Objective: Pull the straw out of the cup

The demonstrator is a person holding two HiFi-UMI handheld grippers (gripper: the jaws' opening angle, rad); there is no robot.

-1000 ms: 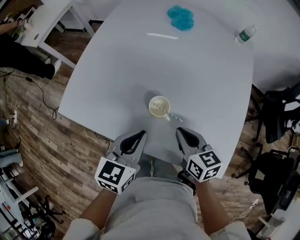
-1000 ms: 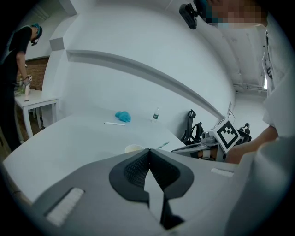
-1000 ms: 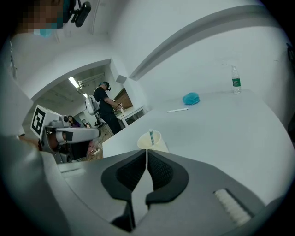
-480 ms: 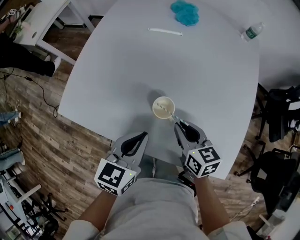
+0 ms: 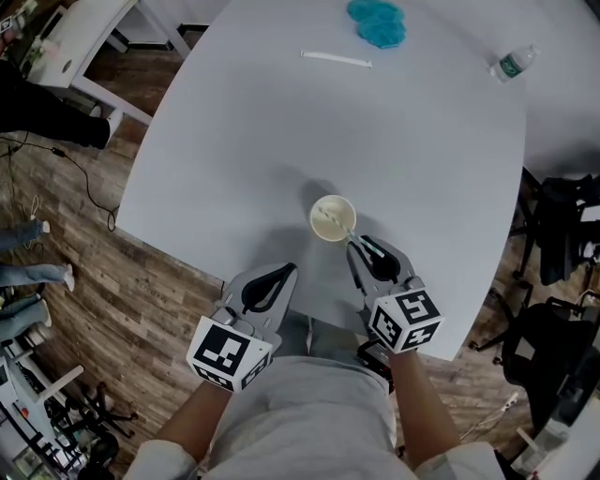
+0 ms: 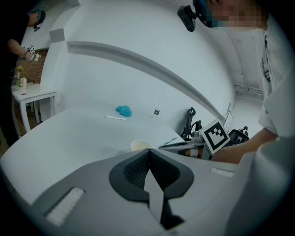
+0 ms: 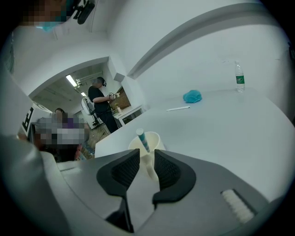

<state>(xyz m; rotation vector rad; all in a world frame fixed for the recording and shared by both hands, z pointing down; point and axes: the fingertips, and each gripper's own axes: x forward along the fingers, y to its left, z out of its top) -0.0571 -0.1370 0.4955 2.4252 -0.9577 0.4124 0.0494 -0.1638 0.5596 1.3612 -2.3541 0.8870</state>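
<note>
A cream paper cup [image 5: 332,217] stands on the white table [image 5: 281,141] near its front edge. A striped teal-and-white straw [image 5: 345,232] leans out of it toward my right gripper [image 5: 360,245]. That gripper's jaws have just been opening and stand apart. In the right gripper view the straw [image 7: 143,139] rises just beyond the fingertips, in line with the gap of the right gripper [image 7: 146,154], and the cup [image 7: 148,140] shows through the gap; the pads press on nothing. My left gripper [image 5: 285,270] stays shut and empty at the table's edge, left of the cup [image 6: 140,145].
At the table's far side lie a blue cloth [image 5: 377,22], a white wrapped straw [image 5: 336,60] and a water bottle [image 5: 512,64]. Black chairs [image 5: 562,234] stand to the right. A small white side table [image 5: 84,37] and a person are at the upper left.
My right gripper has moved forward up to the cup and straw, and its jaws have gone from shut to open. The left gripper has stayed put.
</note>
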